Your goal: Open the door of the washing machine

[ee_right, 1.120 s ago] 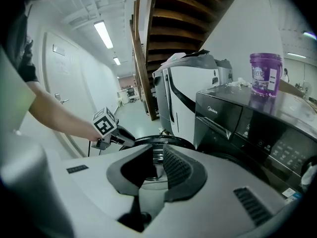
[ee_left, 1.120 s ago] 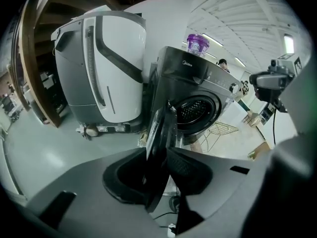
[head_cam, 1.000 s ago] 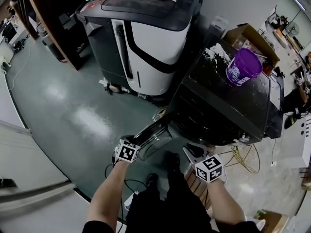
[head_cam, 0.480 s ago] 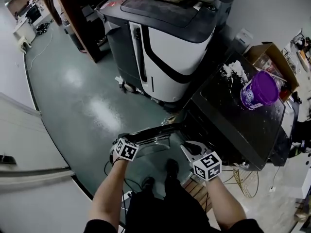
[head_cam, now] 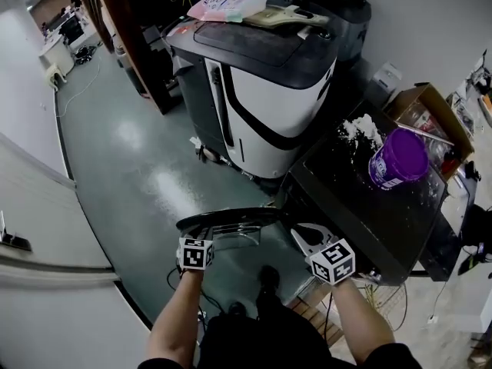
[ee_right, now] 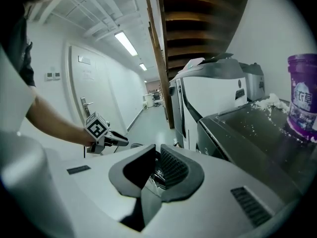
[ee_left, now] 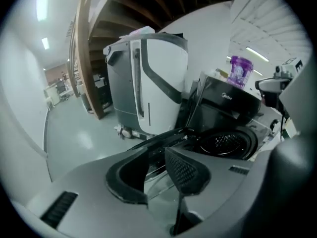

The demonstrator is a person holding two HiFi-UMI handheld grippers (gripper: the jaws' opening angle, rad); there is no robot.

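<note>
The black washing machine (head_cam: 361, 206) stands at the right with its round glass door (head_cam: 231, 217) swung wide open to the left, seen edge-on. My left gripper (head_cam: 192, 235) is at the door's outer left edge. In the left gripper view its jaws (ee_left: 152, 155) have just been closing but still stand apart, with the door rim (ee_left: 168, 135) and glass showing through the gap. I cannot tell whether the pads touch it. The drum opening (ee_left: 225, 143) gapes beyond. My right gripper (head_cam: 298, 235) hovers in front of the washer, shut and empty (ee_right: 156, 157).
A purple tub (head_cam: 397, 160) and white powder sit on the washer's top. A large grey-and-white machine (head_cam: 261, 91) stands behind the door, close to its swing. A cardboard box (head_cam: 430, 110) is at the far right. Green floor (head_cam: 131, 167) stretches left, and cables lie by my feet.
The door has swung further out from the washer, from a slant to lying edge-on in front of me. My left gripper stayed by its outer edge and rose; the right gripper drifted slightly.
</note>
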